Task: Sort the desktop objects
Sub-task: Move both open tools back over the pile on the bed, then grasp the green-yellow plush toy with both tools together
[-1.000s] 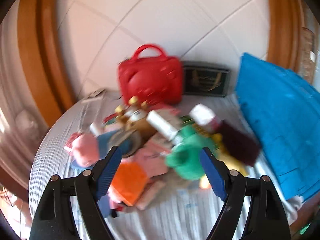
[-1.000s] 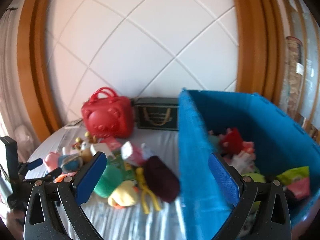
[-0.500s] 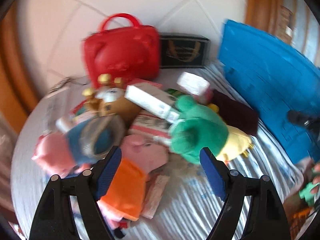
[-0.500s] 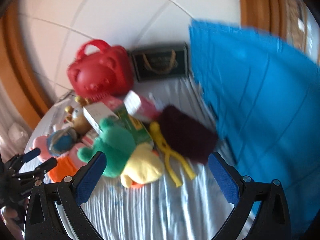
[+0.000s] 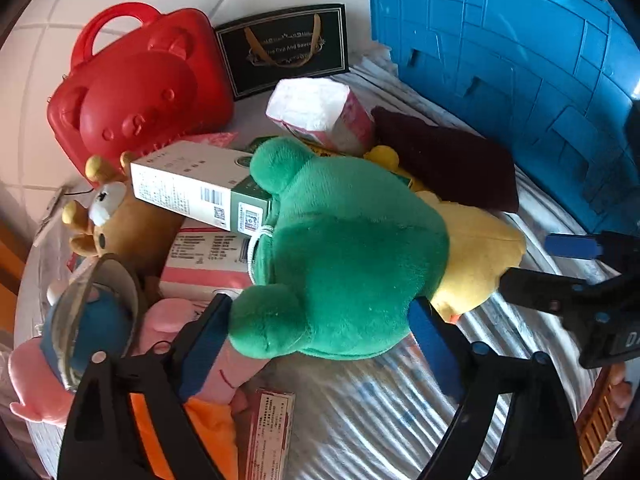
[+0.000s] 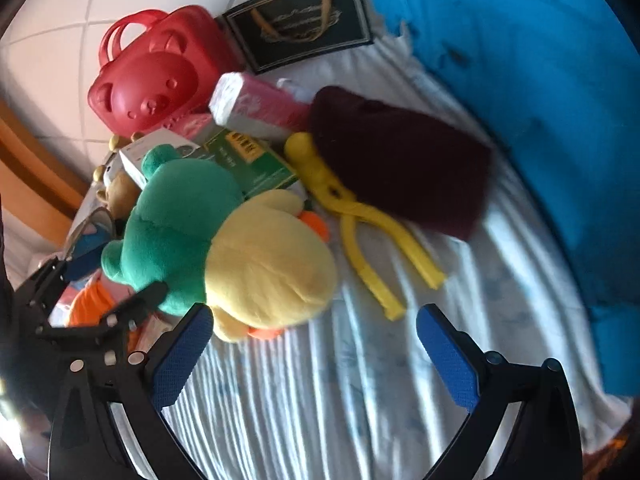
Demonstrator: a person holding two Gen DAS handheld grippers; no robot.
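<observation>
A green plush frog [image 5: 340,256] lies on top of a pile of objects on the striped cloth. My left gripper [image 5: 320,336] is open, its blue pads on either side of the frog's near end. A yellow plush duck [image 6: 268,268] lies against the frog. My right gripper [image 6: 316,356] is open and empty, just in front of the duck. It also shows in the left wrist view [image 5: 576,276] at the right. Yellow tongs [image 6: 368,236] and a dark maroon pouch [image 6: 404,160] lie to the right of the duck.
A blue crate [image 5: 520,60] stands at the right. A red bear case [image 5: 140,92] and a black gift box [image 5: 284,48] stand at the back. White and pink boxes [image 5: 188,188], a tissue pack [image 5: 320,114], a brown bear [image 5: 120,224] and pink toys [image 5: 36,376] crowd the pile.
Both grippers have moved forward and down toward the pile. The left one now straddles the green frog. The right one has swung from the blue crate to the yellow duck.
</observation>
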